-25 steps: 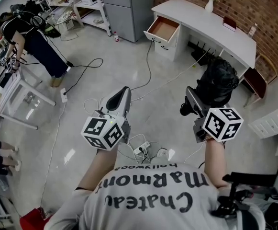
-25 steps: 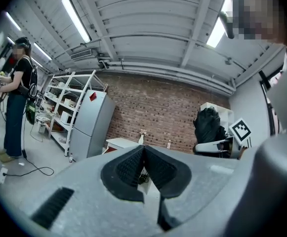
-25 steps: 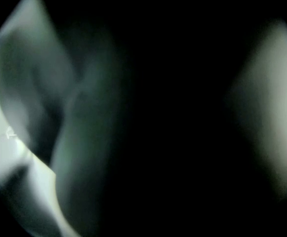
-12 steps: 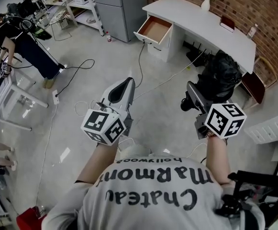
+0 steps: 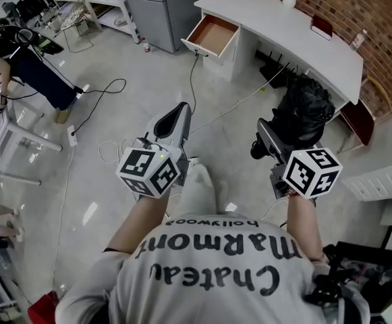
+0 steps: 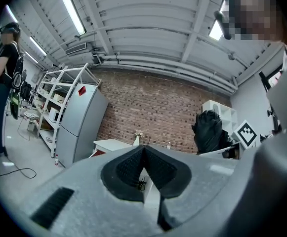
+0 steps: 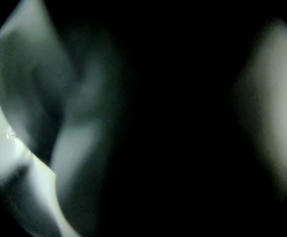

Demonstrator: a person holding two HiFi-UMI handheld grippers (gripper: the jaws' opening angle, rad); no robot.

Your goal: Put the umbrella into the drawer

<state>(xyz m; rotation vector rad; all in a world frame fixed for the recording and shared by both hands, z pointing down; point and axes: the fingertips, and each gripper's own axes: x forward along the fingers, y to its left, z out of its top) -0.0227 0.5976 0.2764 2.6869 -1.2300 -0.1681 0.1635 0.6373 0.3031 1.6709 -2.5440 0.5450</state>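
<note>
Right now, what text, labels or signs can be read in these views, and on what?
"Chateau Marmont": on the person's grey shirt, upside down in the head view.
"Hollywood": smaller line on the same shirt, nearer the neck.
Marker cubes: black-and-white square patterns only, no words.
Anything on the shelves or the desk: too small to read.

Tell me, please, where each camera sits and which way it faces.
Head view: on the person's head, down at the floor; shows shirt, forearms, left claw, right claw holding the black folded fabric umbrella.
Left gripper view: on that claw, facing the red brick wall over shut jaws.
Right gripper view: on that claw; almost black.
Shared: the first two show the umbrella.
</note>
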